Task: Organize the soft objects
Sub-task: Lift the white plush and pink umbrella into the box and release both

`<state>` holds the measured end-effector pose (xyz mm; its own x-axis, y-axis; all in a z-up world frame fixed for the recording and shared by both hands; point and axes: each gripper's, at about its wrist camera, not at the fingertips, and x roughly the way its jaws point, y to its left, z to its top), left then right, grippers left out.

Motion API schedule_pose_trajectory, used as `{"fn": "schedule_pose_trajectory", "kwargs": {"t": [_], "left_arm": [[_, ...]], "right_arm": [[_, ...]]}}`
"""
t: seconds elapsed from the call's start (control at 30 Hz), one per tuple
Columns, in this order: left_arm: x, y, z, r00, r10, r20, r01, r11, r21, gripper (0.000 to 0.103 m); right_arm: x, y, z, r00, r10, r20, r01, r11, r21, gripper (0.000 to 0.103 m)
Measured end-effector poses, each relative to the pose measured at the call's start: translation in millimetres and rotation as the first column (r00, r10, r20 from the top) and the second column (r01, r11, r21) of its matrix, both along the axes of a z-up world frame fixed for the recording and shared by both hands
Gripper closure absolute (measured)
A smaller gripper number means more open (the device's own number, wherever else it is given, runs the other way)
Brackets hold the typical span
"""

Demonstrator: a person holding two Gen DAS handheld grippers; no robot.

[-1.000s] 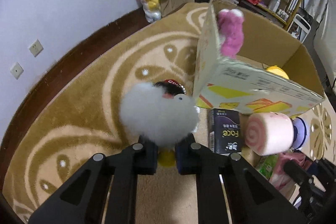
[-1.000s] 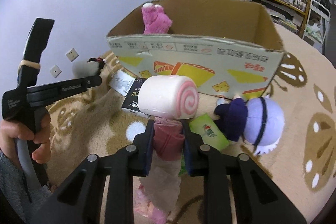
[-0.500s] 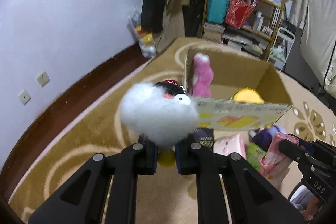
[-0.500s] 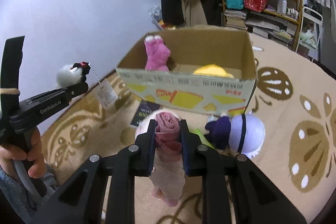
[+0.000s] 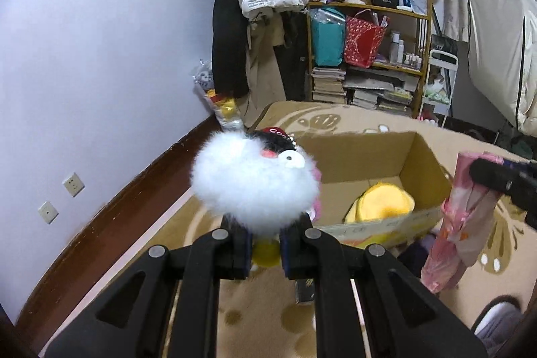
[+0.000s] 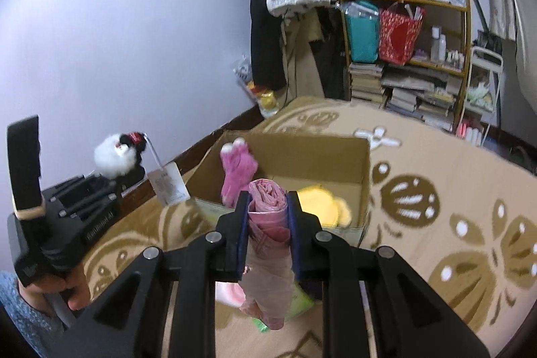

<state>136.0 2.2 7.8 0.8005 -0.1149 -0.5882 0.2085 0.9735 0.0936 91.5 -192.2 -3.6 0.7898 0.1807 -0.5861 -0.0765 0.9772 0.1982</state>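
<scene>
2 grippers are loaded as we look on: our left gripper is clamped on a white fluffy plush, and our right gripper pinches a rolled pink cloth. We see both raised just short of the open cardboard box, which holds a pink plush and a yellow plush.

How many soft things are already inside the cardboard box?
2. A pink plush toy stands against the left wall of the cardboard box, and a yellow plush lies on its floor. The near wall may hide more.
</scene>
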Motion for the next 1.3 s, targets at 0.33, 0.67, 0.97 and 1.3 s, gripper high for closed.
{"fn": "schedule_pose_trajectory", "kwargs": {"t": [0.33,0.67,0.97,1.3], "left_arm": [[30,-36,4,0.997,-0.057,0.045,0.054,0.996,0.065,0.091],[53,-54,-28,0.997,-0.077,-0.025,0.079,0.995,0.064,0.090],[71,-62,-65,0.988,-0.065,-0.139,0.079,0.992,0.096,0.087],[74,-55,-71,0.982,-0.052,-0.182,0.066,0.995,0.072,0.066]], "right_arm": [[44,-15,47,0.995,-0.016,0.099,0.020,0.999,-0.039,0.082],[85,-19,25,0.997,-0.037,0.061,0.039,0.998,-0.044,0.082],[108,-37,-23,0.996,-0.082,-0.047,0.079,0.994,-0.071,0.080],[105,-47,-36,0.993,-0.080,-0.085,0.077,0.996,-0.040,0.041]]}}
